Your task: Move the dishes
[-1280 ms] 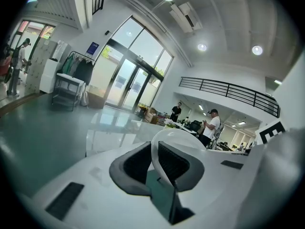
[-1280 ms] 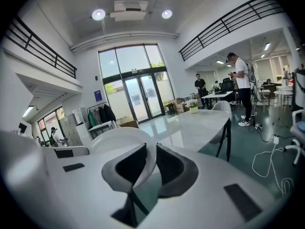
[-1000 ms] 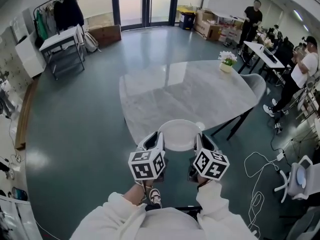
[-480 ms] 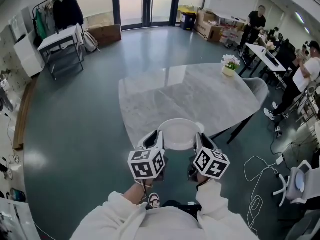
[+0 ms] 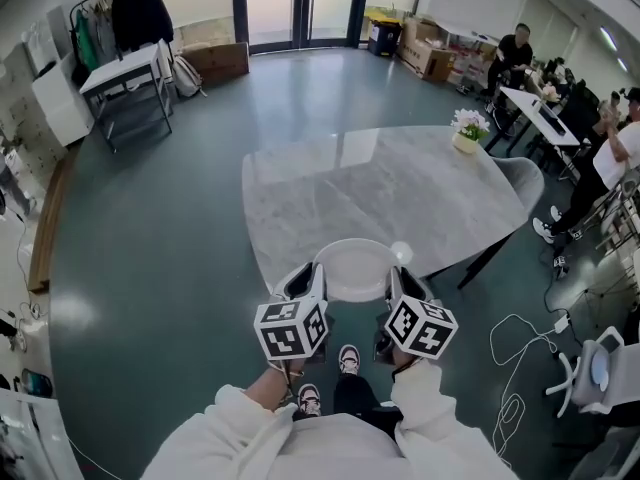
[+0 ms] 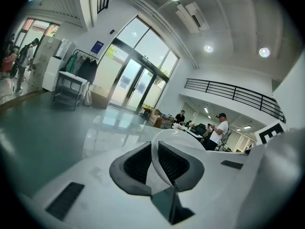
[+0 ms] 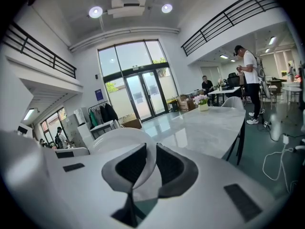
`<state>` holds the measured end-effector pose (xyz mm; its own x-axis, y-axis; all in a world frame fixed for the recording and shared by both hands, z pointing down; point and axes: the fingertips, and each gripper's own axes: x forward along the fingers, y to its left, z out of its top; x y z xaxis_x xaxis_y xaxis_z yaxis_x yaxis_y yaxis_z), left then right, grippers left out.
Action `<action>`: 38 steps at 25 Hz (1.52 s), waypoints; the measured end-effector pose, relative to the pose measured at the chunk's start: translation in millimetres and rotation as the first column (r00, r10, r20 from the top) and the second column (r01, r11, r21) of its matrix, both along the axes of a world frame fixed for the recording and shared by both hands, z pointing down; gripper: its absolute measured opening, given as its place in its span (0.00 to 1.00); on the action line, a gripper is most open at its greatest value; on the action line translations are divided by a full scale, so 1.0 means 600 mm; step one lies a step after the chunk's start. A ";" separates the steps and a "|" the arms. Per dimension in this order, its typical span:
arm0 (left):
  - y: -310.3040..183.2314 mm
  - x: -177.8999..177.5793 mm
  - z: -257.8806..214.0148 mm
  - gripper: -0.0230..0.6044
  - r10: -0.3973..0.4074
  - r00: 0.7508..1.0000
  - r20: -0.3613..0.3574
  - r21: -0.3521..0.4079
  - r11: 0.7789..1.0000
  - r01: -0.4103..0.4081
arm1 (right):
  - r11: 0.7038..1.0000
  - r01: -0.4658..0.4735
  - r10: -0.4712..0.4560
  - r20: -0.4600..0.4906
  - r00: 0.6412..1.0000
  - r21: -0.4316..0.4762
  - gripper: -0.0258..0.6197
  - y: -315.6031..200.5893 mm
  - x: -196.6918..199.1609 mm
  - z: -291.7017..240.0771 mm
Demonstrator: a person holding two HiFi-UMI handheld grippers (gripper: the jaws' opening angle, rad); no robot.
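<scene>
left gripper (image 5: 308,286): pinching white dish (image 5: 357,266) rim | right gripper (image 5: 402,286): clamped on opposite rim | dish: level, at marble table (image 5: 380,183) near edge

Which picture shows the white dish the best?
The head view. It shows the whole round white dish from above, with the left gripper and right gripper clamped on opposite edges. Each gripper view shows only a curved piece of the rim pinched between its own jaws.
</scene>
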<state>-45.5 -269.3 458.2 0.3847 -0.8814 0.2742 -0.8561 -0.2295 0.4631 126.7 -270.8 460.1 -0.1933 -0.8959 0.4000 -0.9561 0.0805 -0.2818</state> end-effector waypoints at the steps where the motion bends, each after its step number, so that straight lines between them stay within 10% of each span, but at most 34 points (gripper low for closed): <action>1: -0.005 0.000 0.002 0.10 -0.003 1.000 0.002 -0.003 1.000 0.003 | 1.000 0.004 -0.004 0.001 1.000 -0.002 0.22 -0.005 -0.001 0.002; 38: -0.337 0.031 0.087 0.10 -0.089 0.996 0.028 -0.149 0.985 0.092 | 0.985 0.107 -0.101 0.052 0.994 -0.135 0.22 -0.365 0.030 0.094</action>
<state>-26.6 -471.5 510.1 0.2980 -0.8606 0.4130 -0.8802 -0.0803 0.4678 144.7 -489.8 516.7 -0.3032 -0.8068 0.5071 -0.9308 0.1366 -0.3391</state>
